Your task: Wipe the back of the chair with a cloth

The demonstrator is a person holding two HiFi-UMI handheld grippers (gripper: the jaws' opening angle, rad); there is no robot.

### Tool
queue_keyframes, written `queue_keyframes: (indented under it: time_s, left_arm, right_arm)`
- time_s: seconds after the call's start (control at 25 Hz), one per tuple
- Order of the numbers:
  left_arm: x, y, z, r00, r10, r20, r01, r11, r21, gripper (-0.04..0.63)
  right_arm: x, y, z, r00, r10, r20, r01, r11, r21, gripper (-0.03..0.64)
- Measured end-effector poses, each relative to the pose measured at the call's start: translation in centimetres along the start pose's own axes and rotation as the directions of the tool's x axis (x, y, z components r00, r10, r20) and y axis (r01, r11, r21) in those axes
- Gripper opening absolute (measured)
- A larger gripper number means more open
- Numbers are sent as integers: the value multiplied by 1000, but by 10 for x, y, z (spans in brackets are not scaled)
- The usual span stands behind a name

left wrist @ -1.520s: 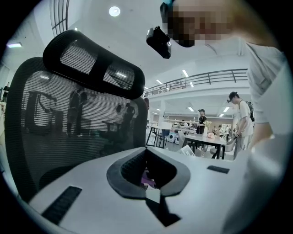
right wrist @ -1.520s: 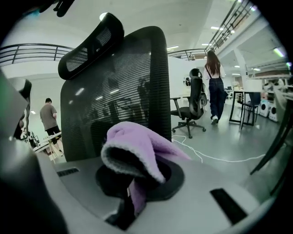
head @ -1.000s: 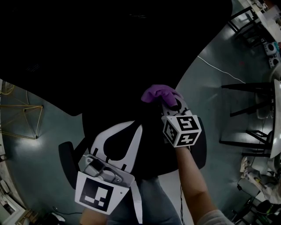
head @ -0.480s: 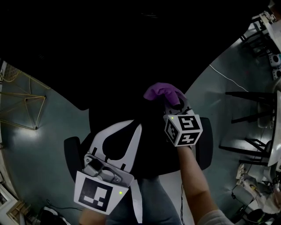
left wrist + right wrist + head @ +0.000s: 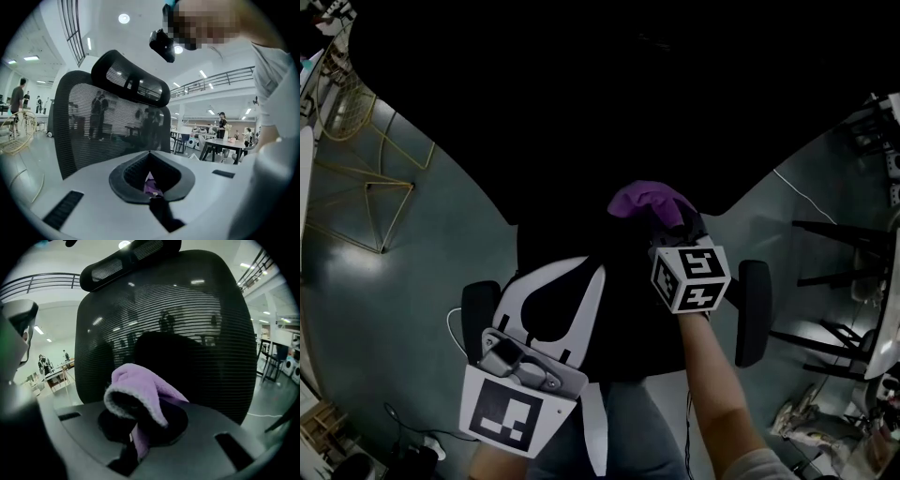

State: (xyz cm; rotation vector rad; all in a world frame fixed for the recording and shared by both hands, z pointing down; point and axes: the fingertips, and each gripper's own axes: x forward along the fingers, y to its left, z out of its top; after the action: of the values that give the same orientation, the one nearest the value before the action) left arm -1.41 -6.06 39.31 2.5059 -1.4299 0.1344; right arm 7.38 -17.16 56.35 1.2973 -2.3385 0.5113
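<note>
The black mesh chair back [image 5: 609, 112] fills the top of the head view. Its headrest [image 5: 129, 79] shows in the left gripper view. My right gripper [image 5: 666, 225] is shut on a purple cloth [image 5: 649, 200], which is bunched against the chair back. In the right gripper view the cloth [image 5: 140, 392] folds over the shut jaws, just in front of the mesh [image 5: 187, 319]. My left gripper [image 5: 598, 272] hangs lower left, jaws together, apart from the chair. A small purple bit [image 5: 151, 185] shows at its pinch point; I cannot tell what it is.
The chair's two black armrests [image 5: 478, 314] [image 5: 753, 309] stand on either side of my grippers. A gold wire frame [image 5: 366, 187] is on the grey floor at left. Black-legged tables [image 5: 853, 244] and a white cable [image 5: 797, 183] lie to the right. People and tables [image 5: 225, 143] stand far off.
The floor, wire frame and armrests have swung round in the head view. The chair back now covers more of the top. Both grippers and the cloth keep their places.
</note>
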Motion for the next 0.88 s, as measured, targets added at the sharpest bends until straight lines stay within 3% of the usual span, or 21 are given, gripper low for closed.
queue_keyframes:
  time_s: [0.24,0.48,0.88]
  left_arm:
    - [-21,12,1,999,53,5,-53,999,-2,12]
    - [-46,30,-1,995,99,18,-99,995,-22,12]
    - [-78,43,-5,991,133,32,-132,991,-28,12]
  right_arm:
    - [8,29,4,999,47,-6,-47,999,-21,48]
    - [13,48,3,999,42,-1,-42,999,10,48]
    - [29,122,4,988,157,-8,-157,987,-40,48]
